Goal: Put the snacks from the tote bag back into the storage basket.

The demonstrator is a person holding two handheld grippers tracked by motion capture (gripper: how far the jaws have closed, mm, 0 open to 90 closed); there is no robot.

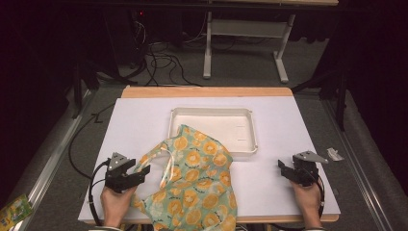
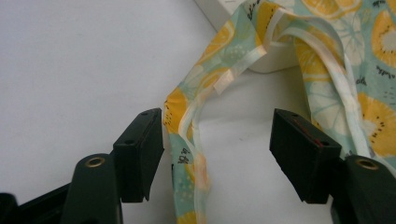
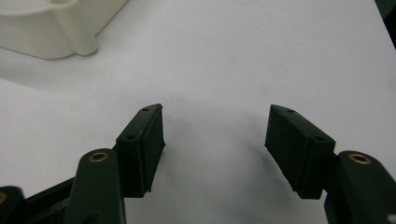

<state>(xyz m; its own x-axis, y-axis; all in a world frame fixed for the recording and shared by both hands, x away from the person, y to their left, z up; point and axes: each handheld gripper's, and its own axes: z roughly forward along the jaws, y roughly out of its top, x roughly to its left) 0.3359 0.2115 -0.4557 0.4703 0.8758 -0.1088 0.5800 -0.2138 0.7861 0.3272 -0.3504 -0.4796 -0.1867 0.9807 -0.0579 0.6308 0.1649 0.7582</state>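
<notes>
Fabric of the orange-print bag (image 1: 197, 185) lies at the bench's near edge, its far end draped over the white tray (image 1: 243, 125). One strap edge sits between the spread jaws of the left tool (image 2: 217, 140), touching its left jaw. The right tool (image 1: 288, 168), also released, hovers near the bench's near right corner, well apart from the bag.

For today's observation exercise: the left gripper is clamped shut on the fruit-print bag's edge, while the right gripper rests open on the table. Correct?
Not quite. The left gripper is open, its jaws standing apart around the bag's edge, as the left gripper view shows. The right gripper is indeed open.
</notes>
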